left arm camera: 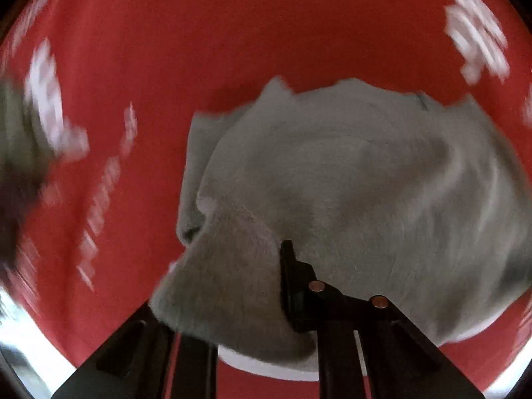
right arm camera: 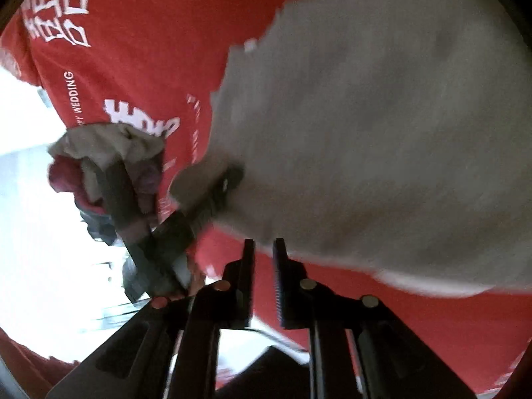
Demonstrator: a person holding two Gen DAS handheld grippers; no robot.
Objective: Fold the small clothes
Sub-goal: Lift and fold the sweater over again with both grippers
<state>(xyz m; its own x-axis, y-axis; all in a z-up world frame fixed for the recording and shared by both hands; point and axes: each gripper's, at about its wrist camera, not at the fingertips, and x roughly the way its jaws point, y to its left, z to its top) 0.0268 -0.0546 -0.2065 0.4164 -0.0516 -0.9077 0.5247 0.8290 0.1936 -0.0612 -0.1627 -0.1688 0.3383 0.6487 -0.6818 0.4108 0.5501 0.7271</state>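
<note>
The largest item is the red tablecloth with white printing (left arm camera: pixel 139 76), which covers the work surface and serves as the folding area. On it lies the grey knitted small garment (left arm camera: pixel 349 183), rumpled and partly lifted, near the middle of the cloth in the left wrist view and at upper right in the right wrist view (right arm camera: pixel 382 133).

The left gripper (left arm camera: pixel 252 282) is clamped on the near edge of the grey garment: one black finger (left arm camera: pixel 289 279) shows against the fabric, and the other is hidden under a fold that drapes over it. The right wrist view shows this same tool from the side (right arm camera: pixel 212 196), biting a corner of the fabric. The likely purpose is to raise that edge so it can be carried over for a fold; motion blur in both views is consistent with a move in progress.

The right gripper (right arm camera: pixel 264 266) holds nothing; its jaws stand a narrow gap apart just below the garment's lower edge, probably positioned to take a second corner.

A smaller bundle of beige and pink cloth (right arm camera: pixel 109 163) sits at the tablecloth's left edge, well apart from the garment, probably awaiting folding.

Legible print on the tablecloth: "WEDDING" (right arm camera: pixel 77 96), beside large white Chinese-style characters (right arm camera: pixel 60 16) too distorted to read
</note>
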